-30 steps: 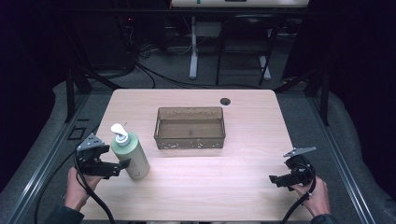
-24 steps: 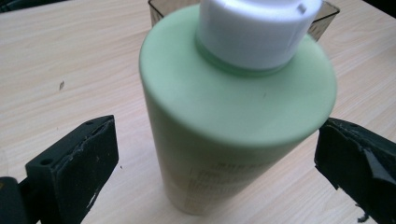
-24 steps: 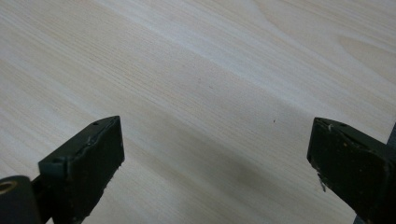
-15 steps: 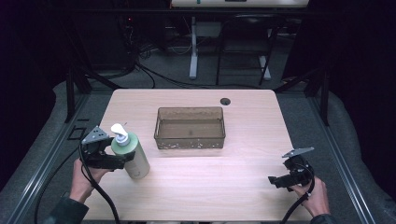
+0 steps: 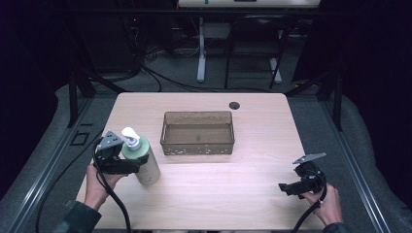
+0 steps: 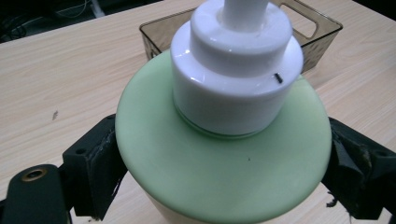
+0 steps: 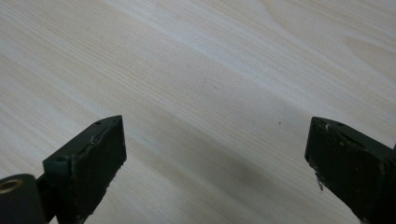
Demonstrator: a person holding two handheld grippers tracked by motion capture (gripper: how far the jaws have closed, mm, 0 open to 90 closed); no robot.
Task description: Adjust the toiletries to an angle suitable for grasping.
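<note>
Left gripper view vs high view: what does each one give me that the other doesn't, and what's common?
Left gripper view alone: the jaws standing on either side of the green bottle's shoulder, close against it, and a small black mark on the white pump collar.

High view alone: the right gripper, open, low over bare table near the front right, plus both hands, the cables and the dark floor around.

Both: the bottle upright at the left gripper, and the empty brown tray beyond it.
</note>
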